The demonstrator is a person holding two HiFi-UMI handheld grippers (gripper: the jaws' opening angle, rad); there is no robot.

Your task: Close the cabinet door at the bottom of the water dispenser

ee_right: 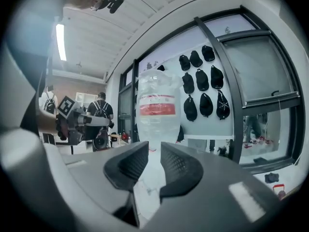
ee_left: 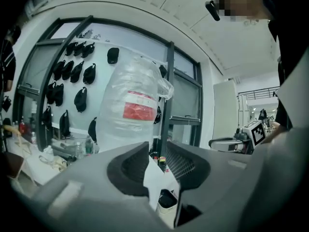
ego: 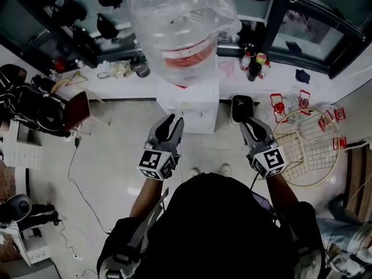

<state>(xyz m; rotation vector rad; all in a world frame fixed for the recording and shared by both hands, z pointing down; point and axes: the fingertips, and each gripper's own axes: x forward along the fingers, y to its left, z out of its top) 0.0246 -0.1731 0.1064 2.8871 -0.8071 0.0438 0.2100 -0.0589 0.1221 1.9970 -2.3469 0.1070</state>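
Note:
The white water dispenser [ego: 189,106] stands ahead of me against the counter, with a big clear bottle [ego: 180,34] wrapped in plastic on top. From above I cannot see its bottom cabinet door. My left gripper [ego: 173,121] is held level just in front of the dispenser's left side, and my right gripper [ego: 247,122] is off its right side. In the left gripper view the jaws [ee_left: 154,158] stand a narrow gap apart with nothing between them, and the bottle [ee_left: 133,108] rises beyond. The right gripper [ee_right: 154,151] shows the same narrow empty gap below the bottle [ee_right: 157,108].
A small black-topped bin [ego: 242,108] sits right of the dispenser. A round gold wire rack [ego: 305,147] lies on the floor at right. Bottles [ego: 256,63] stand on the white counter behind. Bags and a brown box [ego: 75,109] crowd the left, with a cable [ego: 75,173] across the floor.

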